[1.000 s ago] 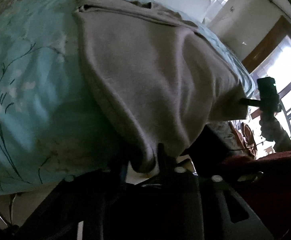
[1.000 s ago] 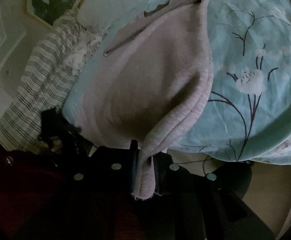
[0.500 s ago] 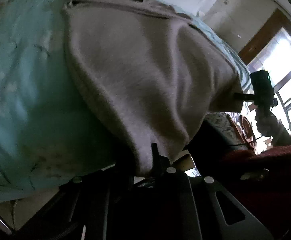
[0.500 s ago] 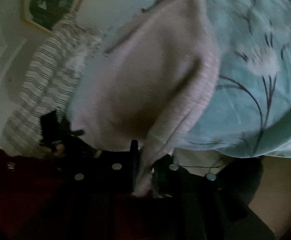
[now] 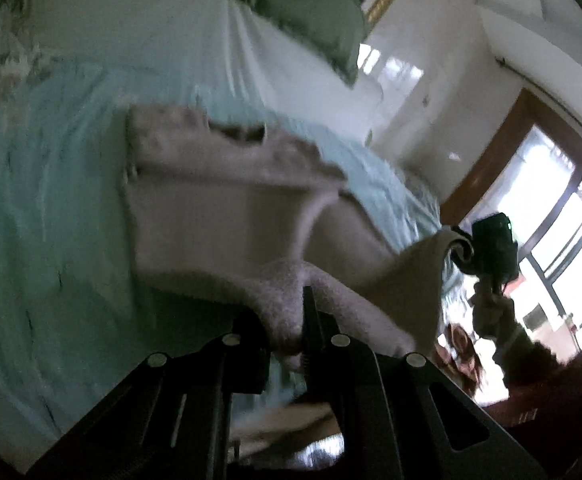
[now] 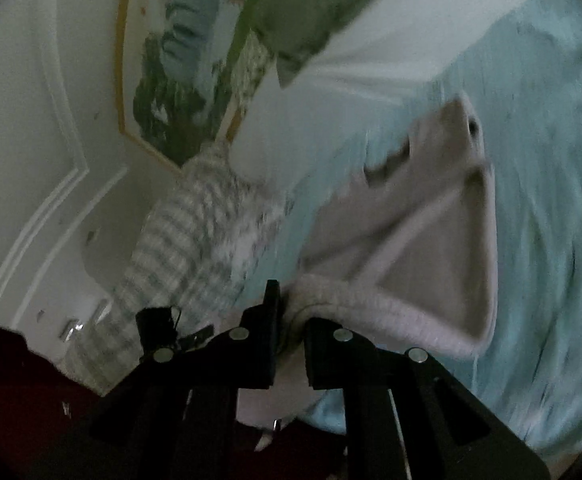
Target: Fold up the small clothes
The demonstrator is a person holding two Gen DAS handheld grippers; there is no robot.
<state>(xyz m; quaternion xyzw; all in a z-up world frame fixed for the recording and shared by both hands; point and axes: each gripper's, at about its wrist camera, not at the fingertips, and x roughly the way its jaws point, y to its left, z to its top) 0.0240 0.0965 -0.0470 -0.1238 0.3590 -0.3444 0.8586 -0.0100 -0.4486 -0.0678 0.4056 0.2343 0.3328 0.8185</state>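
A pale pinkish-grey garment point(image 5: 219, 216) lies on the light blue floral bedspread point(image 5: 39, 208), its near edge lifted off the bed. My left gripper point(image 5: 287, 320) is shut on the near hem of the garment. My right gripper point(image 6: 291, 320) is shut on the other corner of the hem; the garment point(image 6: 423, 248) stretches away from it over the bedspread point(image 6: 551, 200). The right gripper also shows in the left wrist view point(image 5: 491, 244), holding its corner up at the right. Both views are motion-blurred.
A green pillow point(image 5: 311, 12) and a white pillow point(image 6: 371, 92) lie at the head of the bed. A striped blanket point(image 6: 183, 248) hangs at the bed's side. A framed picture point(image 6: 179, 60) hangs on the wall. A window point(image 5: 563, 232) is at the right.
Both grippers have lifted the garment's near hem and carried it forward over the bed toward the far end. The cameras now tilt up, showing pillows and wall.
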